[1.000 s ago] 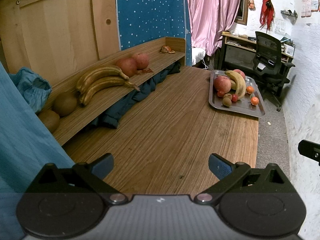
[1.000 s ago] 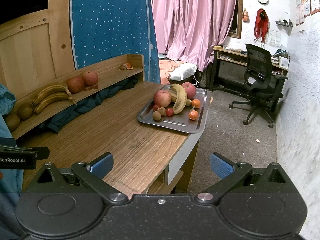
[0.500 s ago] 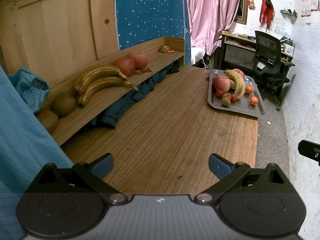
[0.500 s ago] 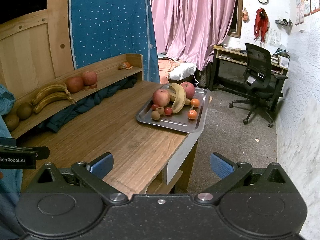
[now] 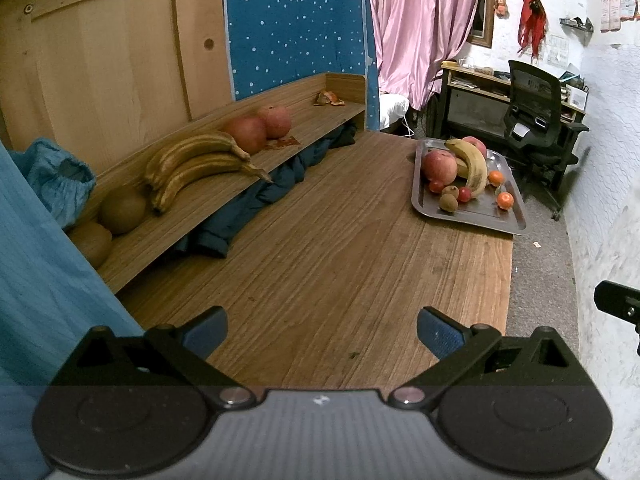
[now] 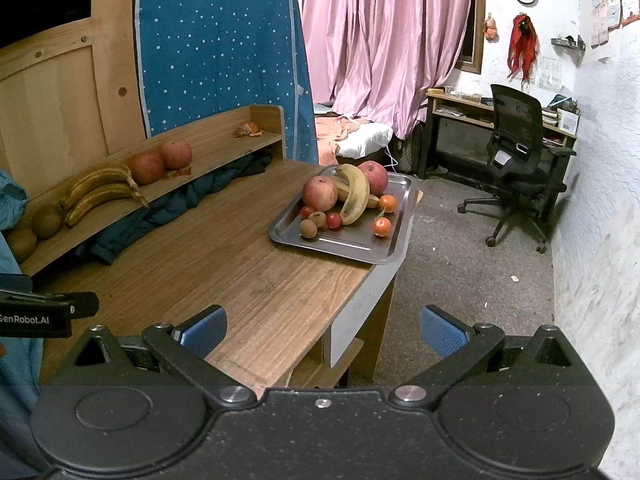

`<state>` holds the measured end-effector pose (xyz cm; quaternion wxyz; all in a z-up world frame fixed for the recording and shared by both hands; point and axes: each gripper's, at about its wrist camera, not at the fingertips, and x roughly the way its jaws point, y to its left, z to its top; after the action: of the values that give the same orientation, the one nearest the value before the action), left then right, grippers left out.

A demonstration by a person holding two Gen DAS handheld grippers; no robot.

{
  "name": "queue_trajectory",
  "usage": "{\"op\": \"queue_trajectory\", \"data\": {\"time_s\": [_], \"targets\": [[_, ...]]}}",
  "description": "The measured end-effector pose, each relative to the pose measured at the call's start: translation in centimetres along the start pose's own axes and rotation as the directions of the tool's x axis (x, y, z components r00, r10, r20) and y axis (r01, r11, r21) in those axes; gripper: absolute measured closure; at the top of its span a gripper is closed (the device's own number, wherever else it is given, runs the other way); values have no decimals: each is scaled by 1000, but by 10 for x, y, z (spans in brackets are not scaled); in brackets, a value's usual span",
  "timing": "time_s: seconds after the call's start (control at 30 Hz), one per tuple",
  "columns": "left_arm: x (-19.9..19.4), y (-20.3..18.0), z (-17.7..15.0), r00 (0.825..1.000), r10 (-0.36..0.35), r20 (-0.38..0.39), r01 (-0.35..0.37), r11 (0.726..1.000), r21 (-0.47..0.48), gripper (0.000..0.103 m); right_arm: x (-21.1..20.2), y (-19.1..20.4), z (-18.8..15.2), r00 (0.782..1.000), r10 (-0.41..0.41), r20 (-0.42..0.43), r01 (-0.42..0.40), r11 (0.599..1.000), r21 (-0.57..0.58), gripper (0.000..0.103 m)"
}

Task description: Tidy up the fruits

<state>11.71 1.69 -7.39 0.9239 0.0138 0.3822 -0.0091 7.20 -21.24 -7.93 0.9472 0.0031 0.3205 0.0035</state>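
Both tongs, left [image 5: 322, 330] and right [image 6: 323, 330], gape wide, empty. Rectangular steel tray of mixed fruit [image 6: 394, 240] sits well ahead; brown-flecked bananas [image 5: 200, 172] on the wooden shelf ahead-left. Whichever fruit you take, straddle it squarely.

Indoor artificial lighting, moderately dim, warm in tone. Both views are sharp at centre. The metal tray [image 6: 394, 240] carries soft glare along its rim and a dull reflection on its floor; the fruit on it casts short, diffuse shadows. Beneath the shelf [image 5: 224, 200] left of the tray, deep shadow. Strong fisheye bending toward the frame edges; corners vignette to black. The white wall [image 6: 592, 216] right of the tray is brightest.
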Motion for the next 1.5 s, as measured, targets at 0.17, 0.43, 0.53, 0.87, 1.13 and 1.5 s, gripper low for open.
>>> {"op": "queue_trajectory", "data": {"time_s": [0.17,0.43,0.53,0.87,1.13,1.5], "targets": [[0,0,0,1000,-1,0,1,1000,1,0,0,0,0,1000,0,-1,0,1000,1,1],[1,-1,1,1000,0,0,0,1000,1,0,1,-2,0,1000,0,-2,0,1000,1,1],[1,-1,1,1000,0,-1,0,1000,1,0,1,-2,0,1000,0,-3,0,1000,1,1],[2,-5,2,1000,5,-8,-5,1000,8,0,2,-3,0,1000,-2,-6,2,1000,2,1],[6,-6,4,1000,9,-15,-9,1000,16,0,2,-3,0,1000,-2,-7,2,1000,1,1],[13,-4,7,1000,-5,-19,6,1000,18,0,3,-3,1,1000,-4,-10,4,1000,0,1]]}}
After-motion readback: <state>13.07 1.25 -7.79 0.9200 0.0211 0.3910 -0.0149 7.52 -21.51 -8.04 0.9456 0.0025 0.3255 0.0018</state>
